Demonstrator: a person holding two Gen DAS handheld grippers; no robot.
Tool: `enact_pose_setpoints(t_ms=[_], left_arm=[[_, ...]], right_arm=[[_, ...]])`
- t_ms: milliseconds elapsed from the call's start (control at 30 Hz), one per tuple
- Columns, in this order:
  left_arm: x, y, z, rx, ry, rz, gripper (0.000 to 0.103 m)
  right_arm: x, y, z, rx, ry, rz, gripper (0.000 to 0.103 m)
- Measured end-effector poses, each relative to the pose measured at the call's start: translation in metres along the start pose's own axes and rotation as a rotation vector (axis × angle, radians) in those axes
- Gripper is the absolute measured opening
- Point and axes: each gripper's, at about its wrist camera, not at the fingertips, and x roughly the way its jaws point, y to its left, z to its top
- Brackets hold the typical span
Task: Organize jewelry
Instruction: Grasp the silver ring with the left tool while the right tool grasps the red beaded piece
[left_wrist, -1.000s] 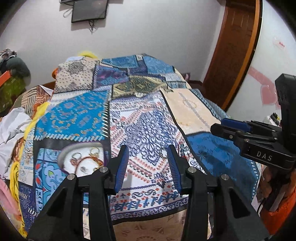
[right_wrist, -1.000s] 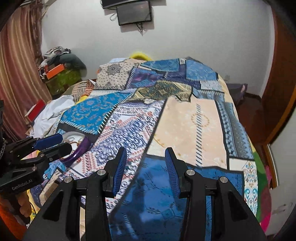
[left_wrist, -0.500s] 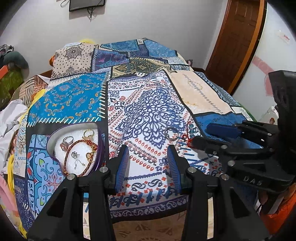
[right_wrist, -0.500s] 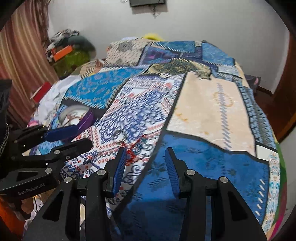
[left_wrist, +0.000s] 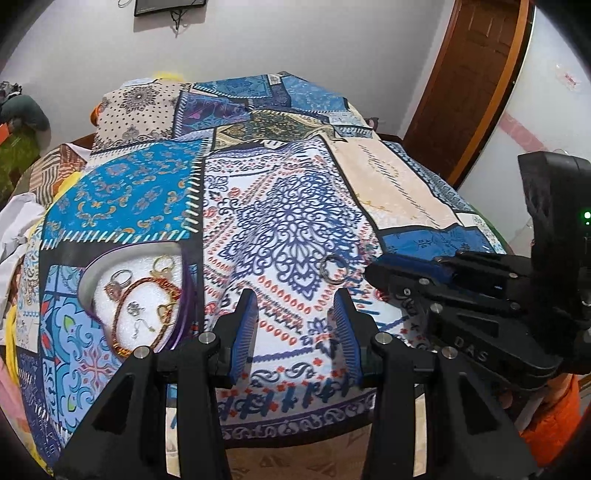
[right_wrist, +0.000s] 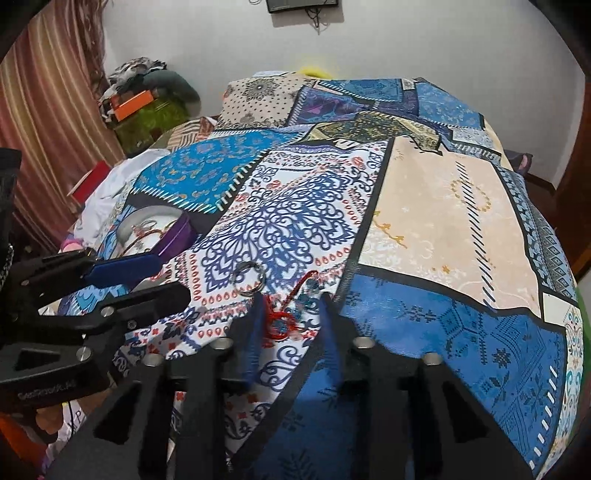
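Note:
A red thread bracelet lies tangled on the patterned bedspread. My right gripper stands over it with jaws closing, blurred, and the thread between them. From the left wrist view the right gripper shows its fingers drawn together. A silver ring rests on the cloth just beyond it. The round purple-rimmed box holds rings, earrings and a beaded bangle on white foam. My left gripper hovers open and empty, right of the box.
The bedspread hangs over the near bed edge. Clothes and a white sheet are piled at the left, with a striped curtain behind. A wooden door stands at the right.
Both grippers sank toward the bed and tilted down, bringing the silver ring and red thread into view. The right jaws, open before, have moved inward around the red thread.

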Motion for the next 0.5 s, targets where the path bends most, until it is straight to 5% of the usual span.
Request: enact_pose_setpoints(t_ms=[500], left_arm=[[0.026, -0.019, 0.008, 0.049, 0.027, -0.044, 0.042]], right_arm=[[-0.026, -0.025, 0.002, 0.074, -0.079, -0.027, 0.007]])
